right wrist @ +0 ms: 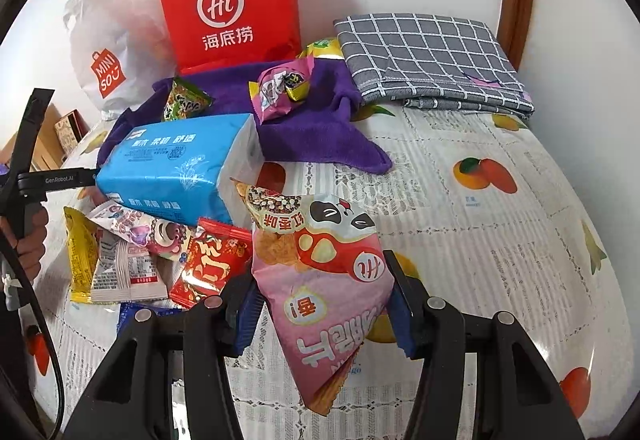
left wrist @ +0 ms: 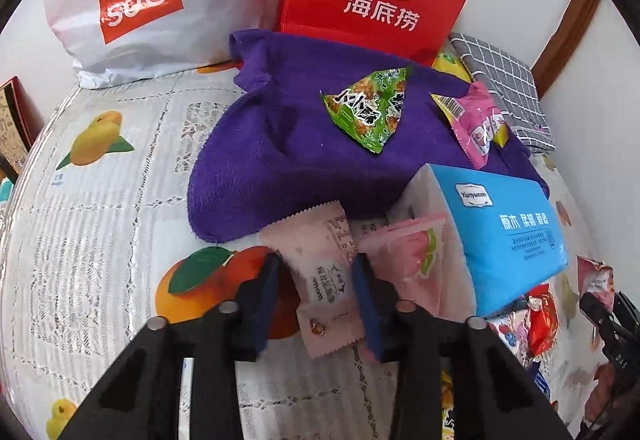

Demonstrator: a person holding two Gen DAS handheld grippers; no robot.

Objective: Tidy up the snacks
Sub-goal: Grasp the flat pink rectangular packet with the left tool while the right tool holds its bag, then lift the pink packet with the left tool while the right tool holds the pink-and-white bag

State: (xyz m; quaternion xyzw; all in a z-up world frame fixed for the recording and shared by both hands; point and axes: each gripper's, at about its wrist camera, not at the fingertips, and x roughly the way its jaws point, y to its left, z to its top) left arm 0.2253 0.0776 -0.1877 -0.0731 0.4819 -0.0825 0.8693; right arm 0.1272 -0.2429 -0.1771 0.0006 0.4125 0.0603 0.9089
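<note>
My left gripper point(left wrist: 316, 296) is open, its fingers on either side of a pale pink snack packet point(left wrist: 320, 276) that lies on the tablecloth; the pads do not visibly press it. A second pink packet point(left wrist: 416, 256) leans on the blue tissue pack point(left wrist: 504, 232). My right gripper point(right wrist: 324, 316) is open around a large pink chip bag point(right wrist: 320, 280), the pads close to its sides. A pile of snacks point(right wrist: 132, 252) lies left of it: yellow, white, red packets. A green triangular snack point(left wrist: 370, 108) and a pink one point(left wrist: 478, 124) lie on the purple towel point(left wrist: 280, 144).
A red paper bag point(right wrist: 232, 0) and a white Miniso bag point(right wrist: 104, 52) stand at the back against the wall. A folded grey checked cloth point(right wrist: 432, 52) lies at the back right. The fruit-print tablecloth point(right wrist: 500, 200) covers the table. The left gripper's handle point(right wrist: 28, 168) shows at left.
</note>
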